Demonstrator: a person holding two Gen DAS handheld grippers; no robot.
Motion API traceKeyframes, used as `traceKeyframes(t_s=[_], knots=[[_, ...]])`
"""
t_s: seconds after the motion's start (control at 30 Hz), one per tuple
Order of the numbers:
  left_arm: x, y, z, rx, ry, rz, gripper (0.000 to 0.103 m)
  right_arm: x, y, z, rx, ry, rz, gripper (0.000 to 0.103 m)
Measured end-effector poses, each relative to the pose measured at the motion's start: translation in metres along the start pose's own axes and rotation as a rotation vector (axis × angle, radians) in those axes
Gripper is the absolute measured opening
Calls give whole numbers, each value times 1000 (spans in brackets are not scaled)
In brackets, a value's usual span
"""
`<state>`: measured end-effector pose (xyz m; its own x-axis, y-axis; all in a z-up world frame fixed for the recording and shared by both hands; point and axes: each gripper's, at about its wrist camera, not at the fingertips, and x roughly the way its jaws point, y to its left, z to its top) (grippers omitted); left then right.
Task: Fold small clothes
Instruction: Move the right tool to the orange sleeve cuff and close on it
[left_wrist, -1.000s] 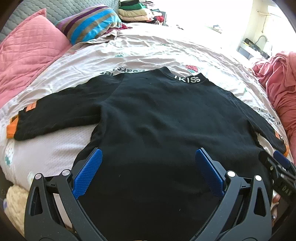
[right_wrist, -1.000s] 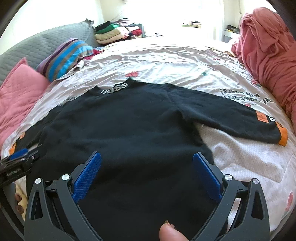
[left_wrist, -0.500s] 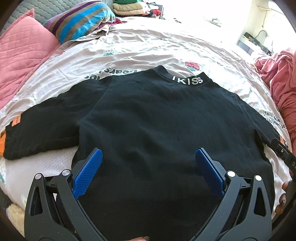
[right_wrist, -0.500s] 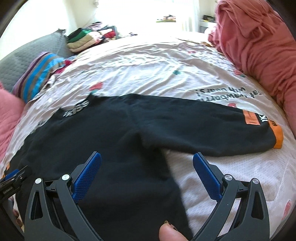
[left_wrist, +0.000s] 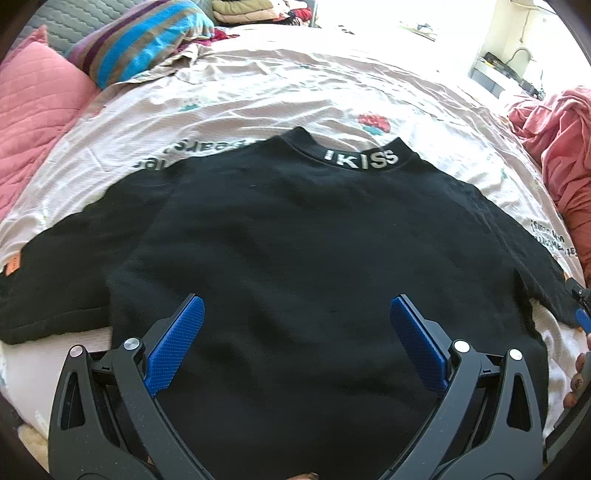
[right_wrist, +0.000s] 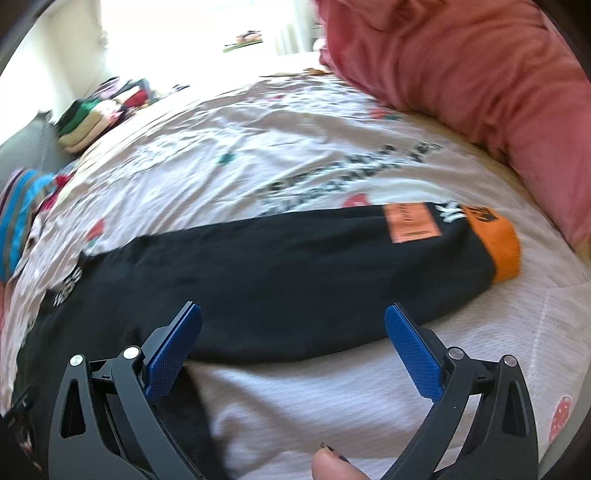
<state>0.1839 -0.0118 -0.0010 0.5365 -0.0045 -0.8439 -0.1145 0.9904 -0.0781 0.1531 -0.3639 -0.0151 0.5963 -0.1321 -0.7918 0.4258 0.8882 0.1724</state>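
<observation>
Black knit fabric: the sweatshirt (left_wrist: 295, 258) lies flat on the printed bedsheet (left_wrist: 258, 92), collar away from the camera, with white lettering on the neckband (left_wrist: 360, 159). Both sleeves extend sideways. The right sleeve (right_wrist: 295, 266) ends in an orange cuff (right_wrist: 504, 253) beside an orange patch (right_wrist: 410, 223).

The left gripper (left_wrist: 295, 345) is positioned over the lower body panel, blue fingers (left_wrist: 173, 345) spread wide, holding nothing. The right gripper (right_wrist: 293, 350) is positioned over the sleeve near the armpit, fingers (right_wrist: 413, 354) likewise spread wide, holding nothing.

A pink quilt (right_wrist: 480, 74) lies along the right bed edge. A striped pillow (left_wrist: 140, 40) and a pink pillow (left_wrist: 33, 107) sit at the far left.
</observation>
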Motion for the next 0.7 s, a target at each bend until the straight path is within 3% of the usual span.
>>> traceKeyframes(t_s=[0.3,0.43,0.53,0.7], knots=[[16,-25,6,42,24,-17,95,11,-65,2,162,28,-81,99],[24,-23,7,44,30,-5,95,21,-86,1,238,61,-79,98],[27,-16,8,18,25,-6,95,24,-98,5,288,28,-68,98],[23,-4,10,-32,8,-16,95,39,-118,19,380,-1,-74,77]])
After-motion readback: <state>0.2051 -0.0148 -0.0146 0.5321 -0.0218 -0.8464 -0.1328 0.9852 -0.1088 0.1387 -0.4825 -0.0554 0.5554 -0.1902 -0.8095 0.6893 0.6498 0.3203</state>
